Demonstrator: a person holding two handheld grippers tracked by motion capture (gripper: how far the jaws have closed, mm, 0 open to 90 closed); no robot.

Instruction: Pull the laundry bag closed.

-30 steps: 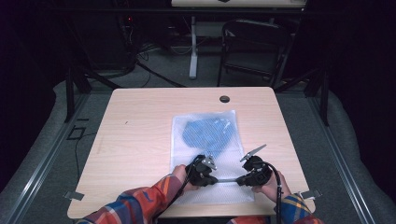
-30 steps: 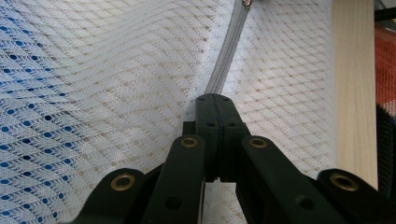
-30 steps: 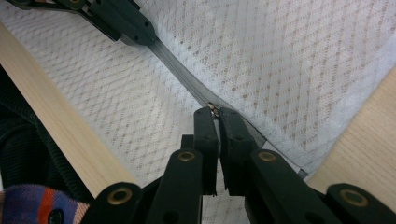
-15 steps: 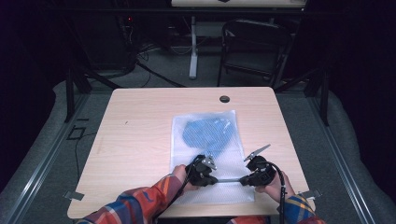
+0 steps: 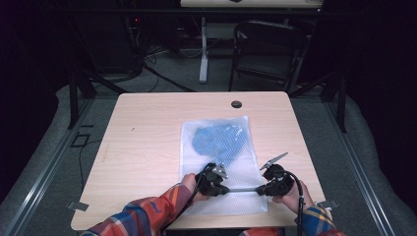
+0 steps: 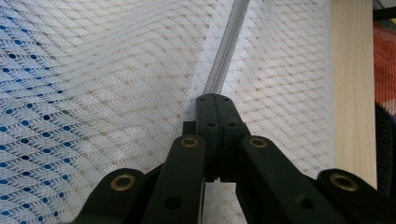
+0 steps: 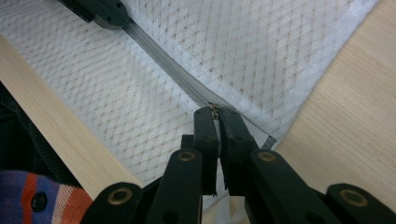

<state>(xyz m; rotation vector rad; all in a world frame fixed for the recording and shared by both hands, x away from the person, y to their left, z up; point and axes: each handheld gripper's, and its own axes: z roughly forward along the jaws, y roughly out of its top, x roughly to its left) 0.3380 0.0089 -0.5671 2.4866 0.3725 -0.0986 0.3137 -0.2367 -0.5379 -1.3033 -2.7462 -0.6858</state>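
The white mesh bag [image 5: 221, 162] lies flat at the near middle of the table [image 5: 147, 142], with a blue item [image 5: 219, 140] inside. Your left gripper [image 6: 215, 100] is clenched on the grey zipper [image 6: 224, 51]. Your right gripper [image 7: 215, 111] pinches the zipper pull [image 7: 215, 107] near the bag's corner.
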